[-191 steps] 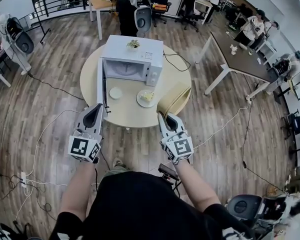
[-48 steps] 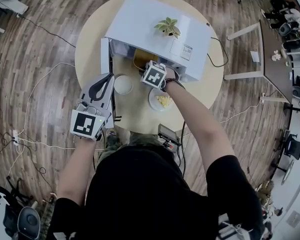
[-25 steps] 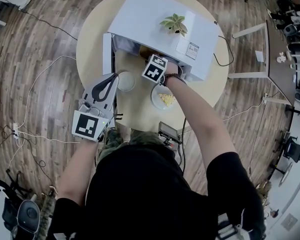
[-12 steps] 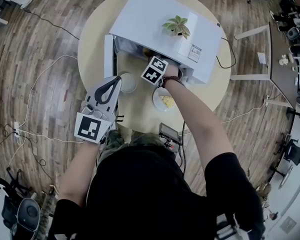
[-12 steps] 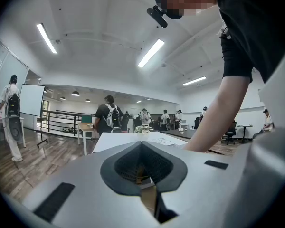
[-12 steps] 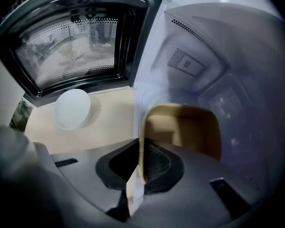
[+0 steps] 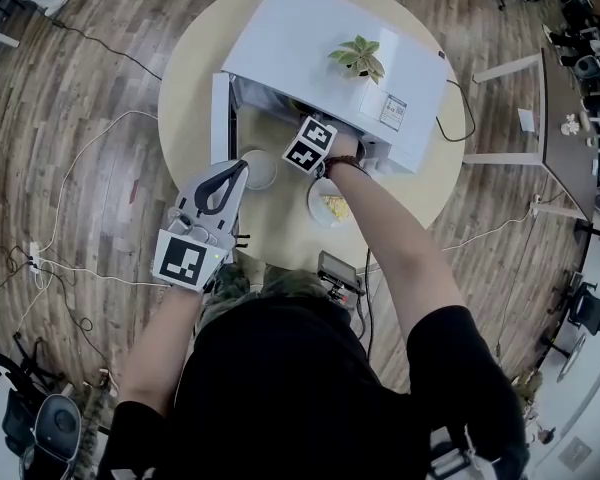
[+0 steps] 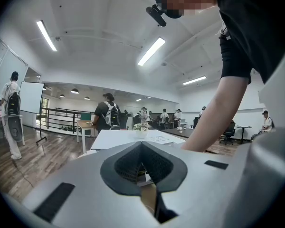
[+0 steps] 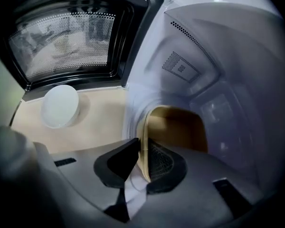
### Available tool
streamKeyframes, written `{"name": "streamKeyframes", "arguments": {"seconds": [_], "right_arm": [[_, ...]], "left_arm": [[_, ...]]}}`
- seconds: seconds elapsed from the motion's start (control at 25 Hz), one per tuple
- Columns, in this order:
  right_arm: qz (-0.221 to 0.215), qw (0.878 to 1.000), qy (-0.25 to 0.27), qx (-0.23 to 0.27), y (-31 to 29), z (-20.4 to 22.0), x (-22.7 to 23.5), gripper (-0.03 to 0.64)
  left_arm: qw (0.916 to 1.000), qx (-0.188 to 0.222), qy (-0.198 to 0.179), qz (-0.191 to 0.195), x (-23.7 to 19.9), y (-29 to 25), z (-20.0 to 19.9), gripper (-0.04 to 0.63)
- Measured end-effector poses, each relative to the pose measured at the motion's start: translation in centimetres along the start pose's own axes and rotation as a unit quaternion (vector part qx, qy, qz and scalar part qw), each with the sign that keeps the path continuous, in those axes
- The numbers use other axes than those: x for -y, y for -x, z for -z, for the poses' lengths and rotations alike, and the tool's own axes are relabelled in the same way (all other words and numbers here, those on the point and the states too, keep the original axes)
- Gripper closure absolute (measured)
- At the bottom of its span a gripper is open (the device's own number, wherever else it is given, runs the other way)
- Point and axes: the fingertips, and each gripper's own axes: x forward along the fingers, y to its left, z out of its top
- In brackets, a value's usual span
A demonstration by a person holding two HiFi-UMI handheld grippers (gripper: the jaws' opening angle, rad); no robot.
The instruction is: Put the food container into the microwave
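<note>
Two dishes lay on the round beige table [image 7: 185,88] in front of the one white, box-shaped microwave [image 7: 310,48]. One was a plain white round dish [image 7: 258,168] just beside the foot of the open door [image 7: 219,118]. The other was a plate [image 7: 313,206] with yellow food, partly under the person's right forearm. The door swung out to the left, its dark window panel finely perforated. A single small potted plant [image 7: 358,58] and one printed label [image 7: 391,111] sat on the microwave's flat top. Thin cables [image 7: 80,268] trailed over the wood-plank floor [image 7: 60,118].

The right gripper [image 9: 141,146] reached into the oven mouth, pointing steeply down. Its jaws had just been opening, and the thin rim of the food container [image 9: 180,127] stood between the parted ribbed pads, which were loosened on it. That one container, tan, smooth and rounded at the corners, sat inside the pale cavity on the oven floor.

The left gripper [image 7: 240,166] hung over the table edge near the white dish, just outside the door, jaws closed tip to tip on nothing.
</note>
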Motion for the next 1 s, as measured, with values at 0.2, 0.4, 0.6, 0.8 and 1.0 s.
{"name": "streamKeyframes", "arguments": {"seconds": [0.2,0.4,0.6,0.8,1.0], "right_arm": [[0.016,1.0,-0.002,0.015,0.7,-0.6,0.1,0.541],[0.036,0.999,-0.014,0.023,2.0,-0.6,0.1,0.506],[0.055,0.998,-0.011,0.035,4.0,-0.7,-0.5,0.508],[0.056,0.997,-0.02,0.05,7.2,-0.3,-2.0,0.536],[0.05,0.994,-0.04,0.09,12.6,-1.2,-4.3,0.601]], "left_arm": [[1.0,-0.004,0.0,0.005,0.2,0.0,0.1,0.577],[0.9998,-0.004,-0.008,0.017,0.5,0.0,0.2,0.577],[0.9994,0.001,-0.019,0.028,0.6,0.1,0.0,0.577],[0.9979,0.009,-0.035,0.054,1.5,0.1,-0.8,0.577],[0.9962,0.017,-0.049,0.07,2.3,0.5,-1.4,0.577]]}}
